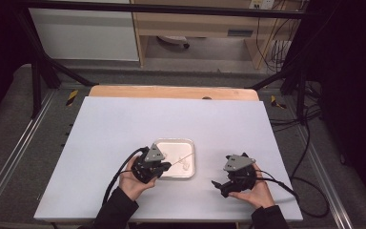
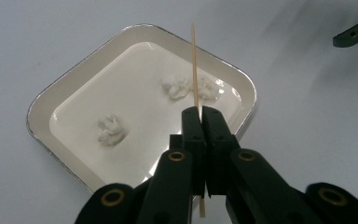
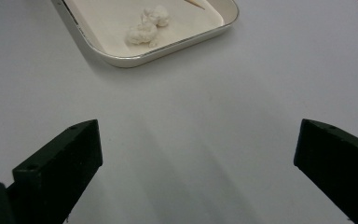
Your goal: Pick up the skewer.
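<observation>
Left hand-held gripper [image 1: 164,167]: jaws closed together, held low in the left hand [image 1: 132,180]. Right hand-held gripper [image 1: 218,183]: jaws spread wide apart, cradled from below by the right hand [image 1: 253,191].

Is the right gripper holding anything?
No, the right gripper has its jaws spread wide over the bare table, nothing between them.

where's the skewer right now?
Clamped in the left tool, in the left gripper view: the wooden skewer sticks up from the shut jaws over the white tray, its shaft passing between the two popcorn-like pieces at the tray's far side.
</observation>
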### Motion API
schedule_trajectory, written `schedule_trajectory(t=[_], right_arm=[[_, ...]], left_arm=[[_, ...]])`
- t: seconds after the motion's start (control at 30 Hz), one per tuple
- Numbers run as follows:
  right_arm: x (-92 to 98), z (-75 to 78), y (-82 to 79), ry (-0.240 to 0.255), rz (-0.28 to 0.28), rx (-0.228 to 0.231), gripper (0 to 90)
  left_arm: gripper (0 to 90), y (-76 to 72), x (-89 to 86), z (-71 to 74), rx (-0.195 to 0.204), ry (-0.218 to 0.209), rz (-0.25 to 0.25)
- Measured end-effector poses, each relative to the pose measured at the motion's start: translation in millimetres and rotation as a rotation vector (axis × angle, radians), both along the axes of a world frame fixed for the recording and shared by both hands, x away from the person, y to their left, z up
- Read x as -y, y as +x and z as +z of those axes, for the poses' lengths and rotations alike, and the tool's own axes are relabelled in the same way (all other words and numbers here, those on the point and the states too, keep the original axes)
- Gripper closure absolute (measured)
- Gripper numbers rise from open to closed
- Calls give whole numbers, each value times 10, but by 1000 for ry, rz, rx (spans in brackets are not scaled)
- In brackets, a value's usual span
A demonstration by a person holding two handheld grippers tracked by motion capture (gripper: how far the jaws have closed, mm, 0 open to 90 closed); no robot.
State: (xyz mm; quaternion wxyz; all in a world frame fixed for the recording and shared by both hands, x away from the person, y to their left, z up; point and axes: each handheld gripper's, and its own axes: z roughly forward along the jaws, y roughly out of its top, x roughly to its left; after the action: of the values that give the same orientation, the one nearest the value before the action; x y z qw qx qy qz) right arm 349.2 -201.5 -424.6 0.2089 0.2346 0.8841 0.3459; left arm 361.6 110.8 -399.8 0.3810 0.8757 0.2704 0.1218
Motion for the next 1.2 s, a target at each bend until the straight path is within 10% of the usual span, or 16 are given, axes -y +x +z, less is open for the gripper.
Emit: schedule_trajectory(t=[1.2], right_arm=[[-258,100,-82,-219,187,182,175]], left_arm=[[889,-76,600,171,2,71,-201]])
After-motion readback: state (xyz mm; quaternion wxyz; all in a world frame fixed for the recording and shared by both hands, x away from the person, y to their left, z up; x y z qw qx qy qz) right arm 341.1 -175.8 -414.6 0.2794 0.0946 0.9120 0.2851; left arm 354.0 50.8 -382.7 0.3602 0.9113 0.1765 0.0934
